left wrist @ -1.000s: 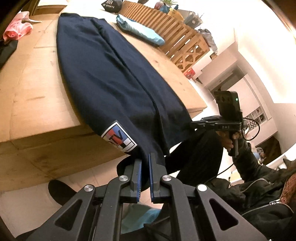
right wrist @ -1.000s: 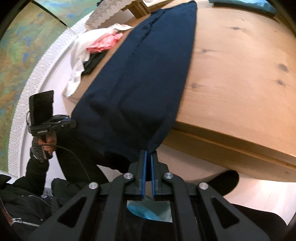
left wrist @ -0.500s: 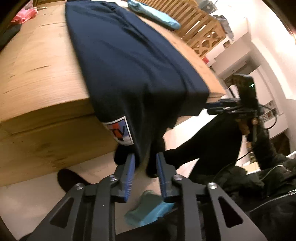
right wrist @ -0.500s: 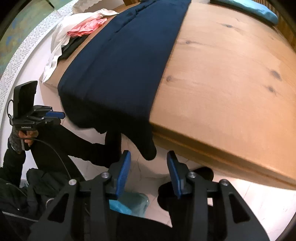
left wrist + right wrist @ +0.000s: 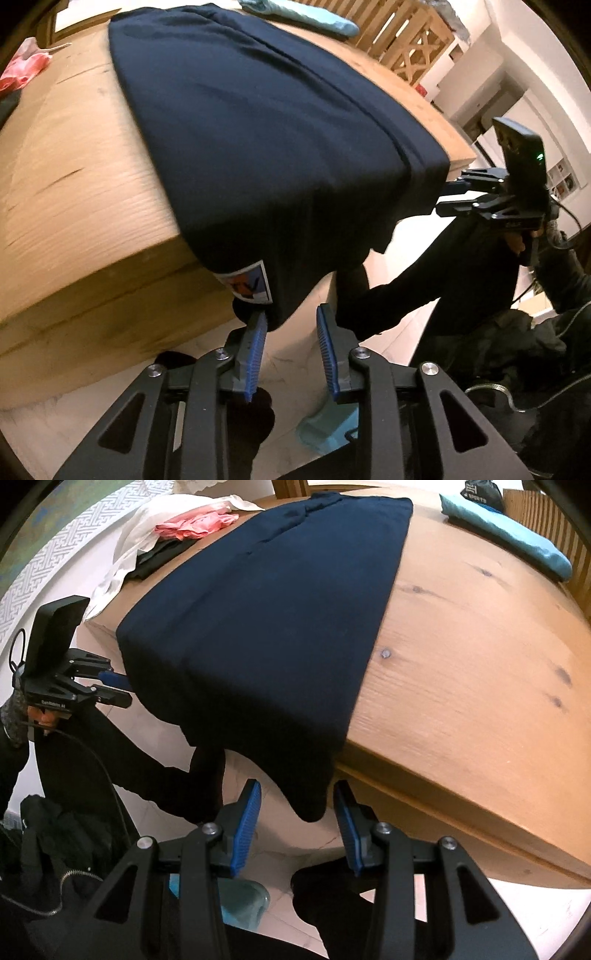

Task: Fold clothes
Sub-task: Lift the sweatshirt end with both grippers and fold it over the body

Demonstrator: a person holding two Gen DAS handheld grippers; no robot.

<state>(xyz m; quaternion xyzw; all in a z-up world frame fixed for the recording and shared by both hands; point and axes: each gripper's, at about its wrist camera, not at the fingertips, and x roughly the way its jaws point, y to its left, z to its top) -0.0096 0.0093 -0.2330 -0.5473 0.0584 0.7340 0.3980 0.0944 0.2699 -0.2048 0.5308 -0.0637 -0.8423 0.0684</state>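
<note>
A navy garment [image 5: 266, 147] lies flat along the wooden table [image 5: 74, 184]. Its near end hangs over the table's front edge, with a red, white and blue label [image 5: 251, 286] on one corner. In the left wrist view my left gripper [image 5: 291, 314] sits just under that corner. Its jaws are opening, and the cloth tip brushes the left pad [image 5: 258, 332] without being pinched. In the right wrist view my right gripper [image 5: 298, 786] stands open. The garment's [image 5: 277, 627] other corner dangles loose between its blue pads [image 5: 245, 823].
A folded light blue cloth [image 5: 517, 535] lies at the far right of the table [image 5: 480, 683]. Pink [image 5: 195, 526], white and black clothes are heaped at the far left corner. A slatted wooden bench [image 5: 402, 40] stands behind. The person's dark-trousered legs and a light blue slipper [image 5: 325, 428] are below.
Both grippers went from shut on the garment's near corners to open. The released hem dropped and now hangs over the table edge. Both hands tipped downward and sank slightly.
</note>
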